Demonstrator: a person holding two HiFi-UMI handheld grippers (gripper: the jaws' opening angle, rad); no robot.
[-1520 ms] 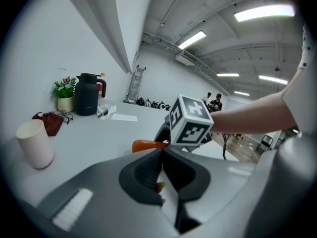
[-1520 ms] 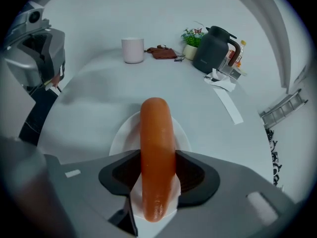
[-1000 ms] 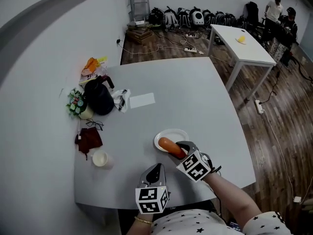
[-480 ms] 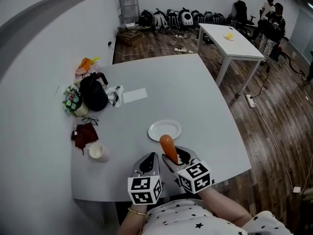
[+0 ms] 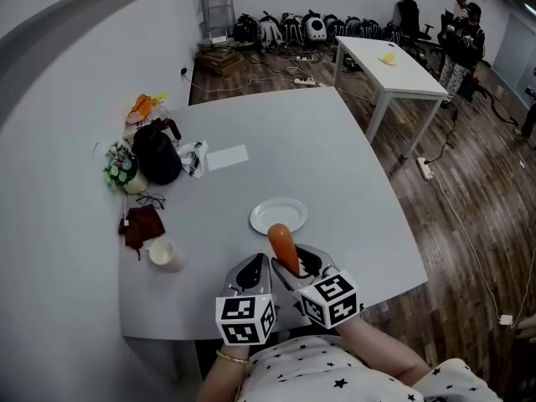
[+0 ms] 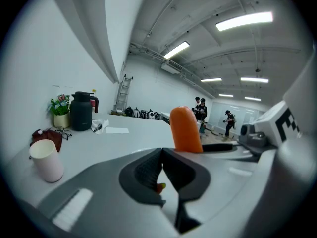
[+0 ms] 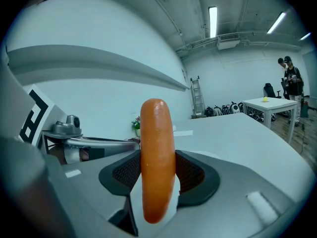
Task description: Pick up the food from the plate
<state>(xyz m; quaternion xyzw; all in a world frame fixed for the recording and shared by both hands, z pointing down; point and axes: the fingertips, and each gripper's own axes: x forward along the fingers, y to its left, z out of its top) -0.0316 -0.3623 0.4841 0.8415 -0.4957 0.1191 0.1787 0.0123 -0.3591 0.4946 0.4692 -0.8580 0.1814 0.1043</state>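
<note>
An orange sausage (image 5: 284,246) stands upright between the jaws of my right gripper (image 5: 295,268), which is shut on it, lifted above the near part of the grey table. In the right gripper view the sausage (image 7: 157,157) fills the middle, clamped by both pads. The white plate (image 5: 279,215) lies bare just beyond it. My left gripper (image 5: 251,276) hovers close beside the right one, its jaws pressed together with nothing held; in its own view the sausage (image 6: 185,129) rises just past the shut left gripper (image 6: 162,170).
A white cup (image 5: 164,255), a dark red cloth (image 5: 139,225), glasses, a black kettle (image 5: 157,154), a small flower pot (image 5: 121,170) and a paper note (image 5: 226,157) lie along the table's left side. A second white table (image 5: 392,67) and people stand at the far right.
My right gripper has lifted the sausage off the plate and drawn it back toward me, turning it upright. The left gripper stayed close beside it.
</note>
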